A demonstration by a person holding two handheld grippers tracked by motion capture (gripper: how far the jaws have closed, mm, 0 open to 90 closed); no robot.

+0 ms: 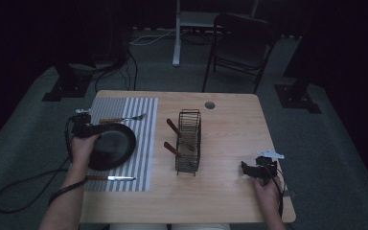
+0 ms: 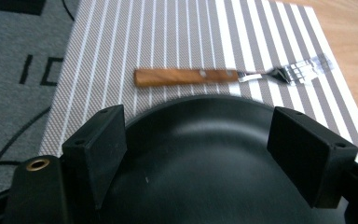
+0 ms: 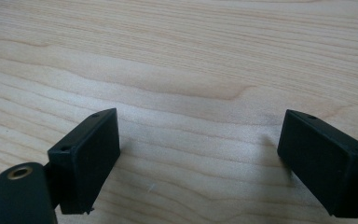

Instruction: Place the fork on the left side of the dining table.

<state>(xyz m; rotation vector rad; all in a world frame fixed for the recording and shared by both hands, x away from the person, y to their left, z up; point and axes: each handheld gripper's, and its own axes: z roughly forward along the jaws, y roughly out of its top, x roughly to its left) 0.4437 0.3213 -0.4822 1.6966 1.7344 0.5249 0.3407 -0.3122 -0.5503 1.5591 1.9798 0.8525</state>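
Left gripper (image 2: 196, 158) fingers (image 2: 98, 149) stand wide apart, nothing clamped: the black plate (image 2: 205, 154) sits below and between them, pads clear of its rim. Plate's near half is cut off by the frame bottom and the gripper body in the left gripper view. In the high view the left gripper (image 1: 83, 125) is at the plate's (image 1: 112, 146) far-left edge, with the hand over the plate's left side, so that part of the rim is hidden. Plate lies on the striped placemat (image 1: 143, 139). Fork (image 2: 223, 74) with wooden handle lies on the mat just beyond the plate, tines blurred. Knife (image 1: 110, 178) lies on the mat on the plate's near side, apart from it. Wire rack (image 1: 188, 141) stands to the right of the plate, off the mat; two wooden-handled utensils (image 1: 174, 127) stick out of it toward the plate, their working ends lost in the wires, can't tell what they are. Right gripper (image 1: 258, 168) is well to the right of the plate, past the rack, fingers (image 3: 86, 156) spread open over bare bench (image 3: 191, 70), nothing between them. Scene is dim; far bench corners are hard to read.
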